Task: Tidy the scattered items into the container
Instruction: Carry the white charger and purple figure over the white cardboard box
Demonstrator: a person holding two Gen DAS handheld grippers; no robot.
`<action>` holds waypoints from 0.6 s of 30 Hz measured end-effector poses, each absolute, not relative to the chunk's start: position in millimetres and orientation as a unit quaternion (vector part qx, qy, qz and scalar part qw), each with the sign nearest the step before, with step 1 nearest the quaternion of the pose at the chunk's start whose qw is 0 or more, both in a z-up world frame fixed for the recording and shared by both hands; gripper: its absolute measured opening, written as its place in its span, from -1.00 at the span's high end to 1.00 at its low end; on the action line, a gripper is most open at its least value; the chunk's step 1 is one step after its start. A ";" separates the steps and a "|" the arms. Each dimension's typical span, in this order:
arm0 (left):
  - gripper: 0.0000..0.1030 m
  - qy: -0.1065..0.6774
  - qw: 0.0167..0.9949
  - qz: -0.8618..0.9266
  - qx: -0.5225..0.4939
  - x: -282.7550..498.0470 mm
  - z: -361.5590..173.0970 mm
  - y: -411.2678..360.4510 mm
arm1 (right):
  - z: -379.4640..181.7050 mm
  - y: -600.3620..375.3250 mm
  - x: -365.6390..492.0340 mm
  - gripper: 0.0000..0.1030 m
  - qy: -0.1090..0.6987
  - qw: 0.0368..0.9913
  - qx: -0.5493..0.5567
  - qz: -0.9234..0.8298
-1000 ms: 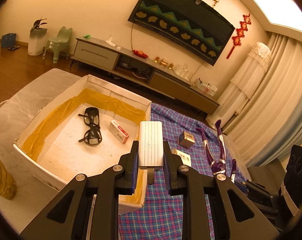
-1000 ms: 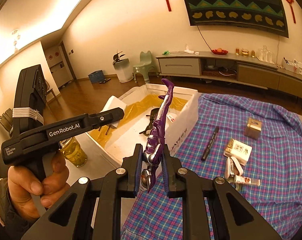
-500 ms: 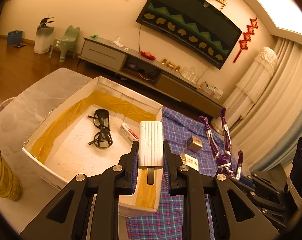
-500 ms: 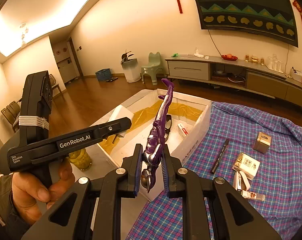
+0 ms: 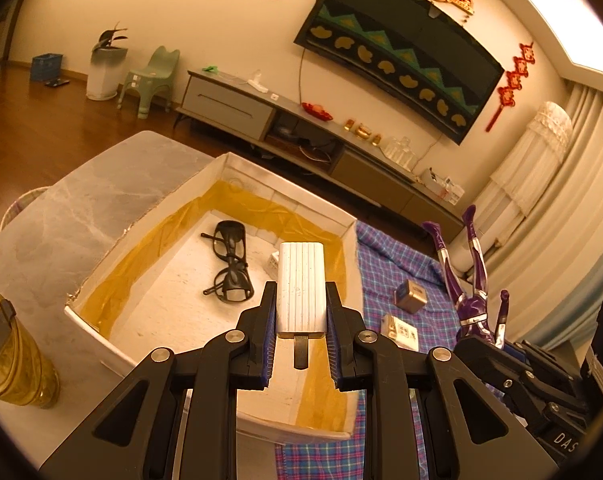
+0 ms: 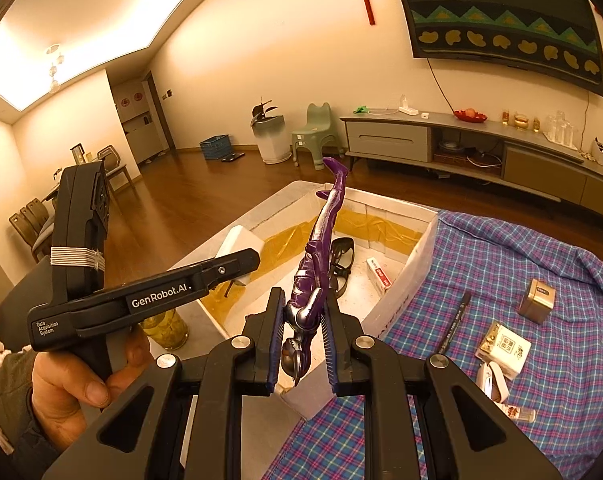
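Left hand-held gripper [image 5: 301, 312] clamped on ribbed white case [image 5: 301, 288], now farther over foam box [image 5: 205, 172]; right hand-held gripper [image 6: 301, 340] pinching purple figure [image 6: 321, 248], closing in. Drops imminent.

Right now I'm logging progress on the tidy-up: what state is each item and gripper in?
left gripper: shut on white ribbed case, above the box
right gripper: shut on purple figure, head down
foam box: open
sunglasses: in box, folded
marker: lying on plaid cloth
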State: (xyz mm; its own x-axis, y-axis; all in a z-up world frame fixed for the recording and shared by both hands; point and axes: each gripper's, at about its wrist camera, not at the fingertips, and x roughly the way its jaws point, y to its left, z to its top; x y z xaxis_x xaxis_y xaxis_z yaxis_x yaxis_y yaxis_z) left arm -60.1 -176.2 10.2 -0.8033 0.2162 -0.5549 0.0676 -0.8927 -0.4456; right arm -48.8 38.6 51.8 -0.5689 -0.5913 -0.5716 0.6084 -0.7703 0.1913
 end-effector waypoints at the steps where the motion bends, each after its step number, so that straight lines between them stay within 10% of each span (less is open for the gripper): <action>1: 0.58 -0.229 0.037 0.921 -0.312 -61.6 9.2 -178.4 | 50.7 38.2 -50.6 0.63 0.013 0.339 0.319 -0.885; 18: 0.58 -0.227 -0.006 0.911 -0.343 -93.2 -14.5 -197.2 | 36.0 16.2 -86.0 0.63 0.020 0.356 0.339 -0.871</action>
